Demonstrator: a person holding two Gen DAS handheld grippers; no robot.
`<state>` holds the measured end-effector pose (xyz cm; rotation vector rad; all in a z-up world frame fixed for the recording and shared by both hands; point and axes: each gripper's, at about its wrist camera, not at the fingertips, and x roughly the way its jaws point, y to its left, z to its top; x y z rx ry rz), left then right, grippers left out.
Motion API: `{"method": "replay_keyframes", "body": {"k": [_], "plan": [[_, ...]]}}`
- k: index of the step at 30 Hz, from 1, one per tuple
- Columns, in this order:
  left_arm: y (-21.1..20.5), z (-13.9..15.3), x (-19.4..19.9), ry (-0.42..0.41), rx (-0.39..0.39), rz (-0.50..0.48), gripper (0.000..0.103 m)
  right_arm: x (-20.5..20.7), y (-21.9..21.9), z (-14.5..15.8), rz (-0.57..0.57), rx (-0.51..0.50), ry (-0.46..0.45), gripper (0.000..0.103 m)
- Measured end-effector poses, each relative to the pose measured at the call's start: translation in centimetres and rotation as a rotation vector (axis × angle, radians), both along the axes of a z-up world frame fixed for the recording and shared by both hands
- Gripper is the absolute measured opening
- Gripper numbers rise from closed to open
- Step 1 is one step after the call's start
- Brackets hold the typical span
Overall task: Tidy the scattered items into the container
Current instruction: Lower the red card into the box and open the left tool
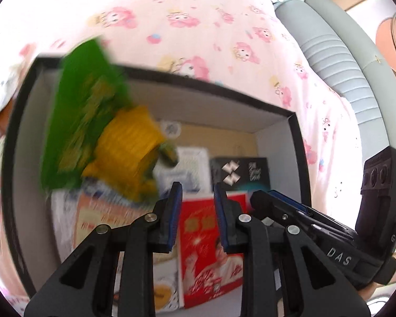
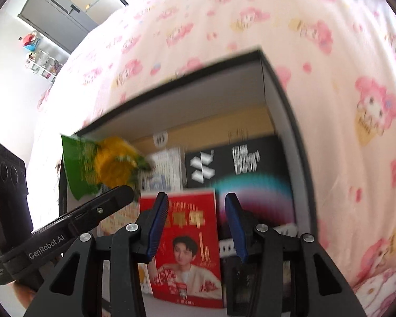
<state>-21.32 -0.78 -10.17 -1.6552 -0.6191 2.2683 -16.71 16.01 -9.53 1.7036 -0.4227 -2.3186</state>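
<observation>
While both grippers were held over the black-rimmed box (image 1: pixel 298 137), a green and yellow snack packet (image 1: pixel 100 126), blurred, was seen at ten o'clock from the left gripper (image 1: pixel 196 211), above the box's left part and apart from both tools; whether it touched the contents could not be told. The left gripper's jaws were narrowly parted with nothing between them. The right gripper (image 2: pixel 195 227) was spread wider, also empty, its pads framing a red booklet (image 2: pixel 190 251) lying in the box. A black carton (image 2: pixel 237 163) was seen at one o'clock from the right gripper, and a white and blue pack (image 1: pixel 190 169) lay at twelve o'clock from the left. Pink cartoon-printed bedding (image 1: pixel 198 26) surrounded the box, and a grey padded headboard (image 1: pixel 338 52) was seen at two o'clock.
</observation>
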Motion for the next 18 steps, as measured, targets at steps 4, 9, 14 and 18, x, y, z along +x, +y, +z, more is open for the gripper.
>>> {"method": "replay_keyframes", "body": {"k": [4, 9, 14, 18], "plan": [[1.5, -1.4, -2.1, -0.053, -0.029, -0.021, 0.023, -1.9, -0.6, 0.0, -0.008, 0.019, -0.009, 0.041], [2.0, -2.5, -2.1, -0.101, -0.001, -0.033, 0.023, -2.5, -0.2, -0.6, -0.005, 0.018, -0.021, 0.041], [-1.5, -1.7, 3.0, -0.08, 0.035, 0.013, 0.023, -1.5, -0.6, -0.8, -0.006, 0.032, -0.017, 0.041], [-2.5, -1.2, 5.0, -0.075, 0.069, 0.07, 0.023, -0.1, -0.3, -0.9, -0.008, 0.023, -0.026, 0.041]]}}
